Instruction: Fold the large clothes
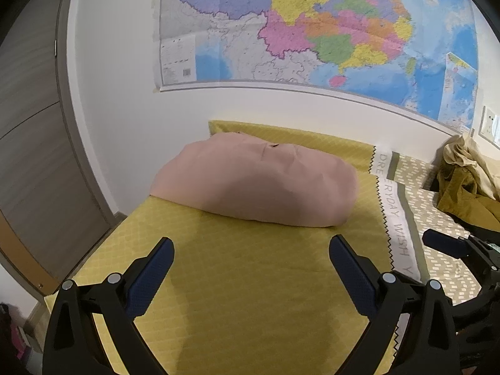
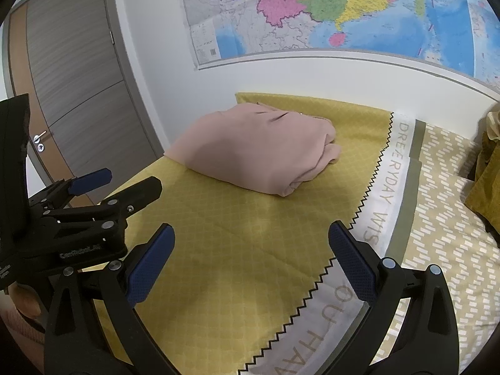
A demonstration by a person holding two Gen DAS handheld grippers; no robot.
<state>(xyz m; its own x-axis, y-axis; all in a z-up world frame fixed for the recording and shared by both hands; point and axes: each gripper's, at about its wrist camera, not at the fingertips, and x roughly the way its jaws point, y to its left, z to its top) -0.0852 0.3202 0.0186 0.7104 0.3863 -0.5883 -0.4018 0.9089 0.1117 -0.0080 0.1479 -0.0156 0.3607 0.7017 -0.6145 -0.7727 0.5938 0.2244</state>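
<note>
**Folded pink garment rests on bed as both grippers hang open**

Pink garment, folded into a thick, rounded bundle, lies on the yellow diamond-patterned cloth that covers the near part of the bed, toward the far end close to the white wall. Seen from the right wrist camera, its layered folded edges face the lettered white strip that runs beside the cloth's black zigzag border.

The left hand-held gripper hovers above the yellow cloth, short of the bundle, its blue-padded fingers spread wide and holding nothing. The right hand-held gripper is likewise wide open and empty, poised over the cloth near the zigzag edge, well apart from the garment. Each gripper shows in the other's view: the right one at the right edge of the left camera's frame, the left one at the left edge of the right camera's frame.

To the right, on a beige bedspread with white dashes, a heap of olive and cream clothing lies unfolded. A large coloured map hangs on the wall above the bed, and a grey wood-grain door stands at the left.
</note>
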